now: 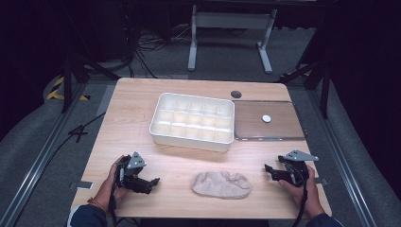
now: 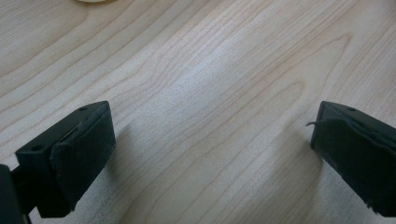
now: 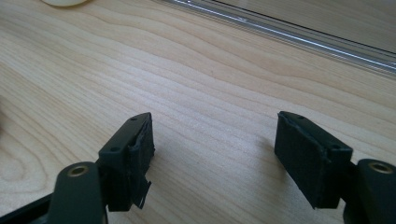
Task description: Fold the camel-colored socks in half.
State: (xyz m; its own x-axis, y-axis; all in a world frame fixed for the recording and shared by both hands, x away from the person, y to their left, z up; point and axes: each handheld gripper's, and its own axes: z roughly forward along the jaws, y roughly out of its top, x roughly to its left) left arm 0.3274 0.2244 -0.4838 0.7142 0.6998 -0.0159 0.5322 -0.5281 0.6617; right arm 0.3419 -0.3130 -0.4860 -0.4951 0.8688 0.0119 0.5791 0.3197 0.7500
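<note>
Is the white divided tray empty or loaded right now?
Empty: every compartment of the white tray shows bare in the high view.

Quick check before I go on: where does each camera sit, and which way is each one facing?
High view: sits above the near edge, looking forward and down on the table, white tray, lid and beige cloth; both hands hold the left tongs and right tongs.
Left gripper view: rides the left tongs, looking along open jaws at bare wood.
Right gripper view: rides the right tongs, open jaws facing the lid's edge.
Shared: both gripper views catch a white tray corner at the top.
</note>
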